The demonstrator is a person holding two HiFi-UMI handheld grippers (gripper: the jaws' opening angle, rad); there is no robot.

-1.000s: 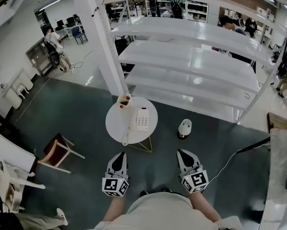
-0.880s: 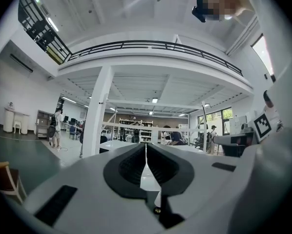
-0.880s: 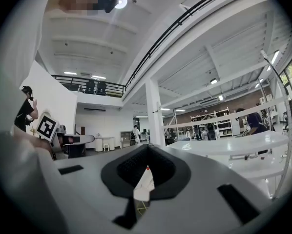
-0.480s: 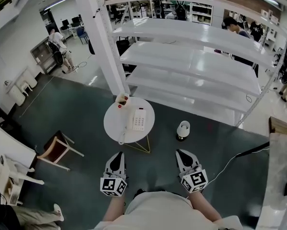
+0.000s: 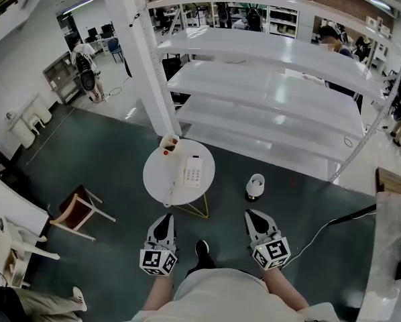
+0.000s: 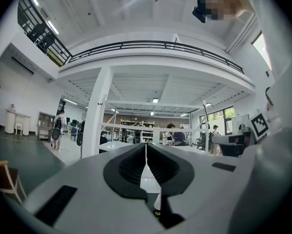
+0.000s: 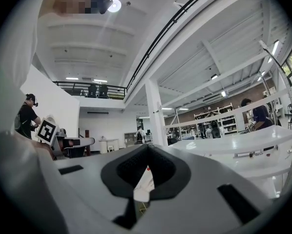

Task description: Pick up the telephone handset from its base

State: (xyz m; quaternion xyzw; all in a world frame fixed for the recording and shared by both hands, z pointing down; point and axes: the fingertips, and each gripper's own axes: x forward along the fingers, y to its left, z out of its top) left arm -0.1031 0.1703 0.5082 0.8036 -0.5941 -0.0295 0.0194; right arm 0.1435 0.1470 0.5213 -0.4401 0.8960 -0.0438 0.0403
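Note:
A white telephone (image 5: pixel 193 172) lies on a small round white table (image 5: pixel 157 177) in the head view, with its handset (image 5: pixel 174 178) resting along the left side of the base. Both grippers are held level over the floor, short of the table's near edge and apart from it. My left gripper (image 5: pixel 164 219) is shut with nothing in it, and in its own view the jaws meet (image 6: pixel 145 149). My right gripper (image 5: pixel 251 215) also has its jaws together and empty (image 7: pixel 146 149). A sliver of the white table shows under each pair of jaws.
A cup (image 5: pixel 169 143) with red items stands at the table's far edge. A white lamp-like object (image 5: pixel 255 186) sits on the floor to the right of the table. A wooden chair (image 5: pixel 77 208) is at the left, a white pillar (image 5: pixel 139 59) and long white shelves (image 5: pixel 274 86) behind.
The table and phone have shifted slightly left and up in the head view. A dark shoe now shows between the grippers. Both grippers stay shut.

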